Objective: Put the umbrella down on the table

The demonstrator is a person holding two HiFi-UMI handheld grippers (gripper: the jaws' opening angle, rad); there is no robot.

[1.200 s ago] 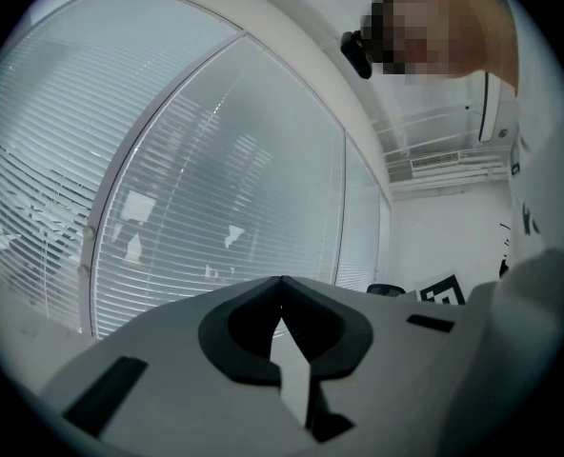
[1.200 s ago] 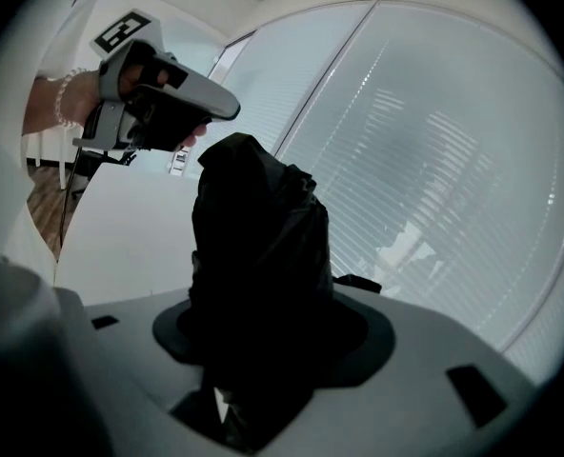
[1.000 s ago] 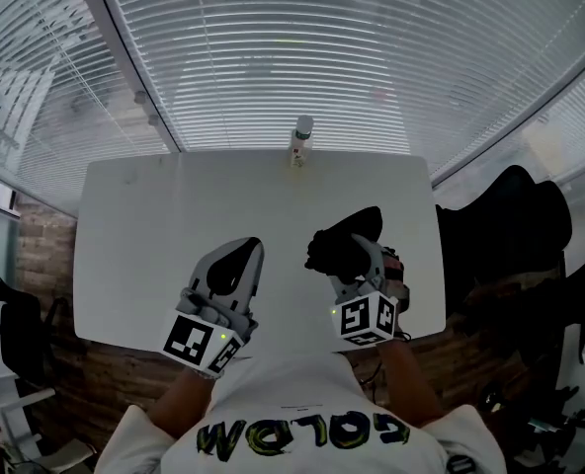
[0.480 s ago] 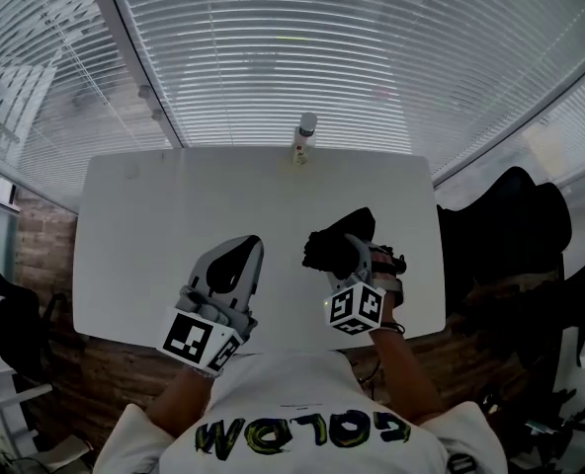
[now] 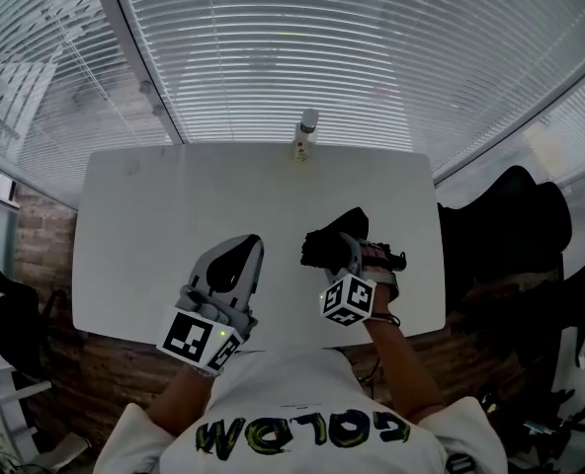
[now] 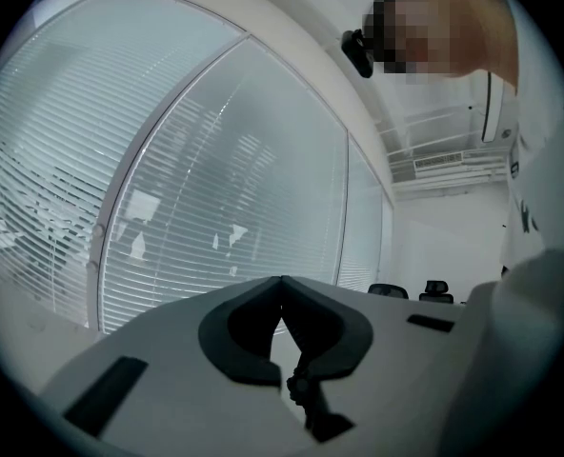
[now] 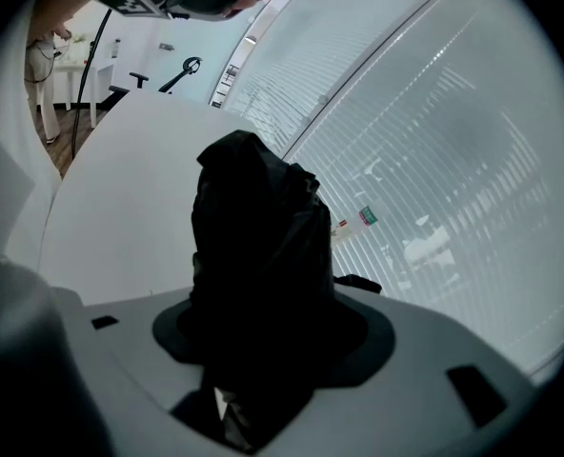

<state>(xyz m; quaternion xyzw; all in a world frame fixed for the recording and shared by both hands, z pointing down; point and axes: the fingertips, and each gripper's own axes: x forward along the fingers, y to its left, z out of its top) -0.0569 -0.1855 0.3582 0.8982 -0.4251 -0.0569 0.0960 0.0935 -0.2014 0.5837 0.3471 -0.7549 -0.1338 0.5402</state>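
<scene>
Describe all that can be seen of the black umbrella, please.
The umbrella is folded into a short black bundle of crumpled, matte fabric. The right tongs are shut on its lower part, and the rest sticks out forward beyond them. It is over the right part of the white table. Whether it already touches the tabletop cannot be told.

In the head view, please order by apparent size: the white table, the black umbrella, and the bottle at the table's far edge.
1. table, by far the largest.
2. umbrella, clearly smaller; it is nearer the camera.
3. bottle, smallest; it stands farther away, so its true size is unsure.
</scene>
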